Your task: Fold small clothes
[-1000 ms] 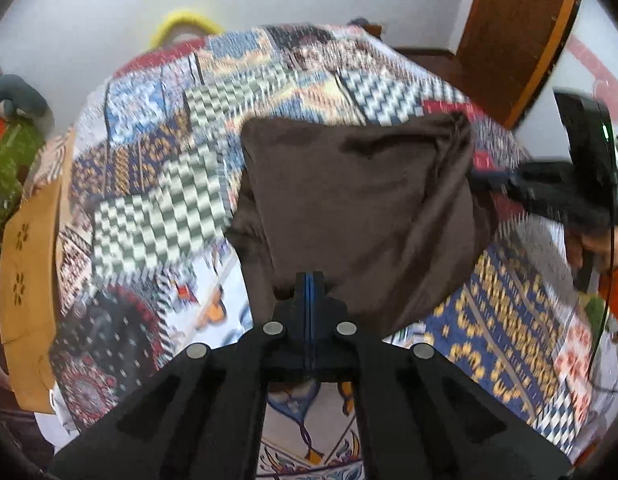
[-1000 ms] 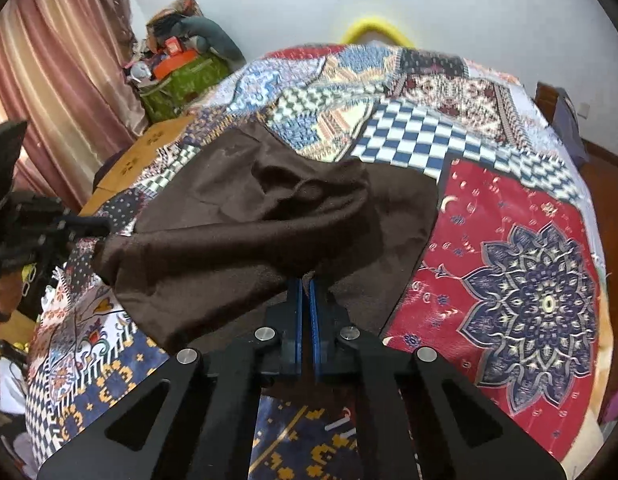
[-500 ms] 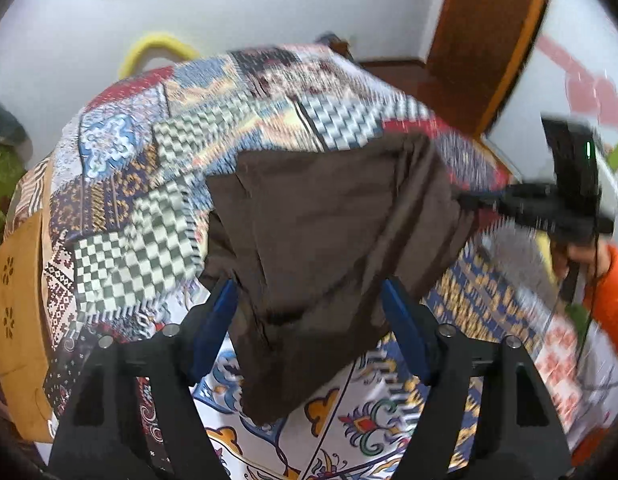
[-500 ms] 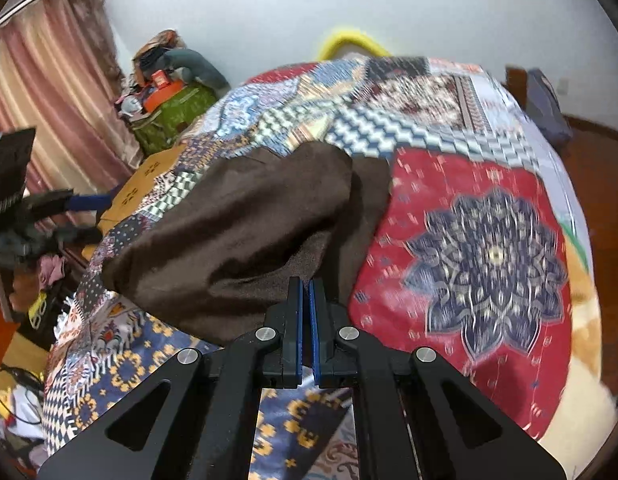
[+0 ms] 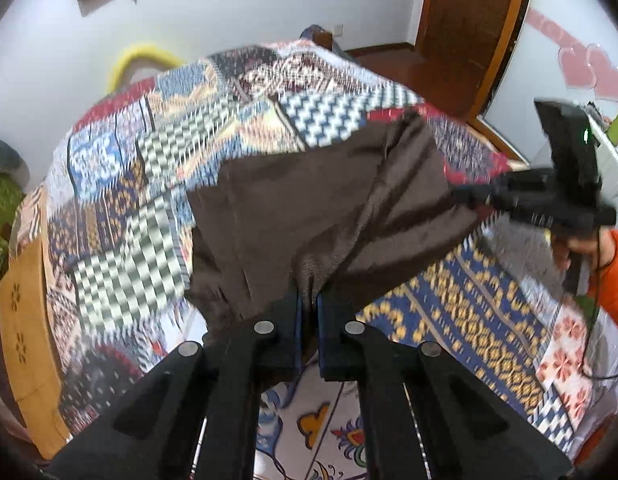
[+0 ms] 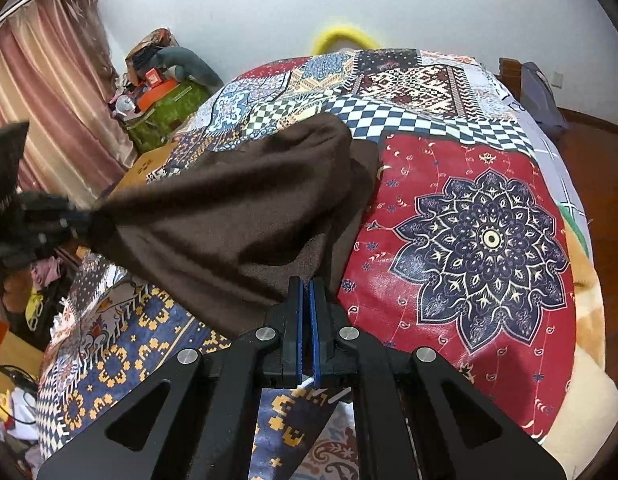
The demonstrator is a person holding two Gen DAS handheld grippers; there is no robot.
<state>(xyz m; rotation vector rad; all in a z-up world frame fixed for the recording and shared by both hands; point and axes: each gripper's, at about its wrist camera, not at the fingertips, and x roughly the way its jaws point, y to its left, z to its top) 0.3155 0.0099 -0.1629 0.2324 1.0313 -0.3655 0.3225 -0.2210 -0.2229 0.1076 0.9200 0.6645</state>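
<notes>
Now both grippers pinch the brown cloth (image 5: 309, 208) above the bed (image 6: 485, 240). Left gripper (image 5: 307, 300) has its jaws clamped on a bunched edge; right gripper (image 6: 307, 288) has its jaws clenched on the opposite edge. Between them the cloth hangs raised and sagging, its far part draped on the patchwork quilt (image 5: 157, 184).

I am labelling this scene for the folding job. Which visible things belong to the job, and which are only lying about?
Job: brown garment; left gripper; right gripper; patchwork bedspread.

Lying about: yellow ring; pink curtain; green bag; wooden door.
</notes>
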